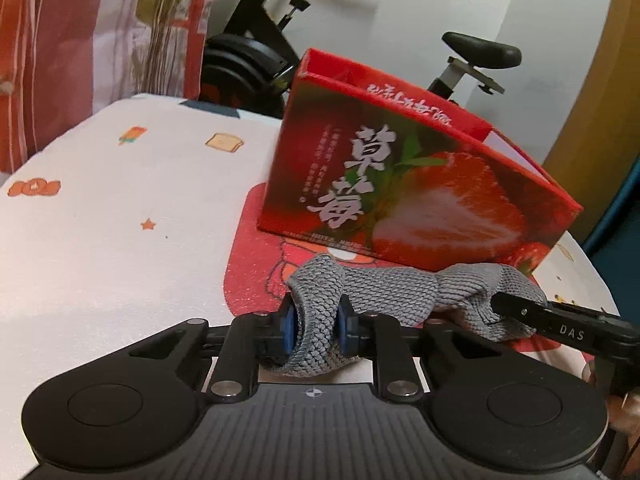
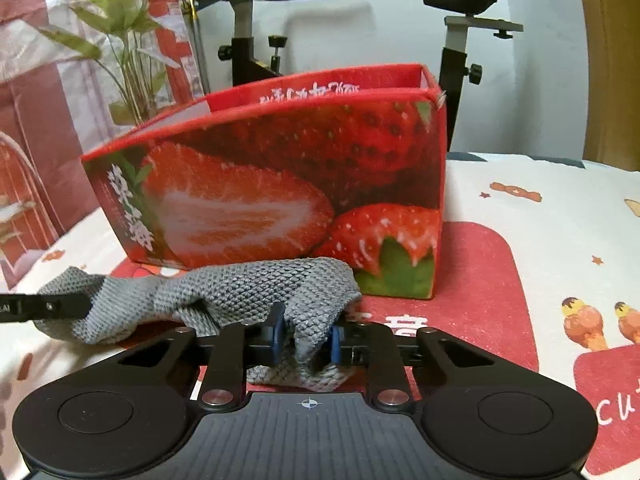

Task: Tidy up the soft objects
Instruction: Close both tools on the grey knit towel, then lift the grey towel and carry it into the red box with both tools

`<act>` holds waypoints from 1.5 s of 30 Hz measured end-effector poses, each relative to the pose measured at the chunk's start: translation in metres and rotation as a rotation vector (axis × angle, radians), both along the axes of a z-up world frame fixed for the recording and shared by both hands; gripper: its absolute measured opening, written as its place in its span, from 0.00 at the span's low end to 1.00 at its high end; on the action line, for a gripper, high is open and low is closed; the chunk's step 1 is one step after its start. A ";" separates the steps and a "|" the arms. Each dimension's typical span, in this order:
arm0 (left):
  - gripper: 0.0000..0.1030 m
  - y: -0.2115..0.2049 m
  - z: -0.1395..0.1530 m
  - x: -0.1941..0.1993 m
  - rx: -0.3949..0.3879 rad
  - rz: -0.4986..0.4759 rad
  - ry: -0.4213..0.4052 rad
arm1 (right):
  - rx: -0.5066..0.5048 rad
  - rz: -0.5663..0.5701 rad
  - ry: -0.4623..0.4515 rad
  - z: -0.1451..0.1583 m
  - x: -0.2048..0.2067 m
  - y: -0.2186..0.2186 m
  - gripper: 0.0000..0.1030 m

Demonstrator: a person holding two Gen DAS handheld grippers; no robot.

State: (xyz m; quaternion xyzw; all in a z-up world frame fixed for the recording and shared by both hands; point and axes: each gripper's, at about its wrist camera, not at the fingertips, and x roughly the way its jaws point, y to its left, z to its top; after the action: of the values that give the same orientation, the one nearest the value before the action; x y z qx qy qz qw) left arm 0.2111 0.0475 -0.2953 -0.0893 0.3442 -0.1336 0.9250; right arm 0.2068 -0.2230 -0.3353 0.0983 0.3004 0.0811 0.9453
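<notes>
A grey knitted cloth (image 1: 384,292) lies stretched in front of an open red strawberry box (image 1: 420,184) on the table. My left gripper (image 1: 318,326) is shut on the cloth's left end. My right gripper (image 2: 306,338) is shut on the cloth's (image 2: 256,284) right end. The right gripper also shows in the left wrist view (image 1: 496,306), and the left gripper in the right wrist view (image 2: 86,306). The box (image 2: 280,184) stands just behind the cloth; its inside is hidden.
The table has a white cartoon-print cloth (image 1: 120,220) with a red mat (image 2: 480,280) under the box. An exercise bike (image 2: 248,56) stands behind the table. A red patterned curtain (image 1: 60,40) and a plant (image 2: 128,40) are at the left.
</notes>
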 end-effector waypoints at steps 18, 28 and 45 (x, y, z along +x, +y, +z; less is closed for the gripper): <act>0.20 0.009 0.039 -0.035 0.013 0.014 -0.119 | 0.075 0.041 -0.148 0.065 -0.045 -0.001 0.18; 0.20 0.005 0.117 -0.033 0.026 -0.013 -0.336 | 0.135 0.037 -0.248 0.142 -0.026 -0.016 0.18; 0.20 -0.045 0.131 0.105 0.076 -0.053 -0.309 | -0.040 -0.016 -0.137 0.139 0.132 -0.021 0.17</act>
State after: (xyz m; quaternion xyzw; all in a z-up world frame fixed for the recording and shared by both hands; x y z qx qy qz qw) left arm 0.3158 0.0030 -0.1646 -0.0234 0.2051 -0.1570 0.9658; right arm 0.3384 -0.2443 -0.1966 0.0759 0.2360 0.0740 0.9660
